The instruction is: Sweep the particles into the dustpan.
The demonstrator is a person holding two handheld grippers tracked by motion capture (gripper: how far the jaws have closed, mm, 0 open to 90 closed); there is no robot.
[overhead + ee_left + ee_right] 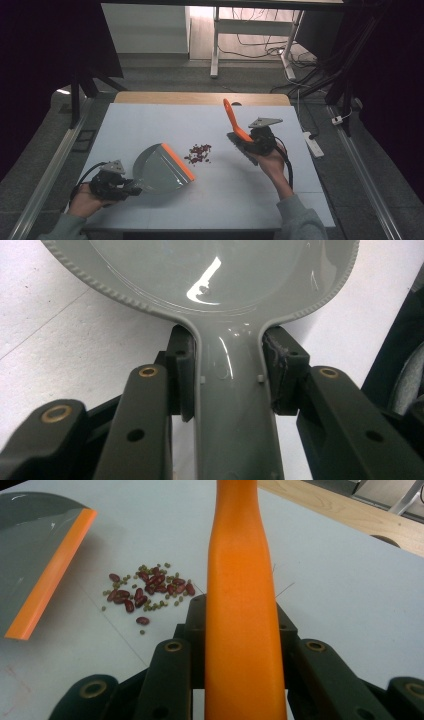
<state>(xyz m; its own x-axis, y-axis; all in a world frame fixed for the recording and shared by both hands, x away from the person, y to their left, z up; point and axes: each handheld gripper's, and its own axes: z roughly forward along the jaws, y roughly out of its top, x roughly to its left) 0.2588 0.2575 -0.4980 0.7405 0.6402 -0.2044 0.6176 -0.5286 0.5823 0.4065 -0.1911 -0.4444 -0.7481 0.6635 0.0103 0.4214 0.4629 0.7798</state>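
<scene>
High view: left claw clamps the dustpan handle low; right claw grips the raised brush.

In the left gripper view the dustpan is cut off by the top edge, so its orange lip is out of frame, and its handle runs off the bottom edge between the left tongs. In the right gripper view the orange brush handle is cut by both top and bottom edges; the bristles are hidden behind it, apart from a few stray hairs. The dustpan there is clipped at the left edge. In the high view the beans near the middle of the bench are too small to count, and the right tongs are hidden by the brush head.
</scene>
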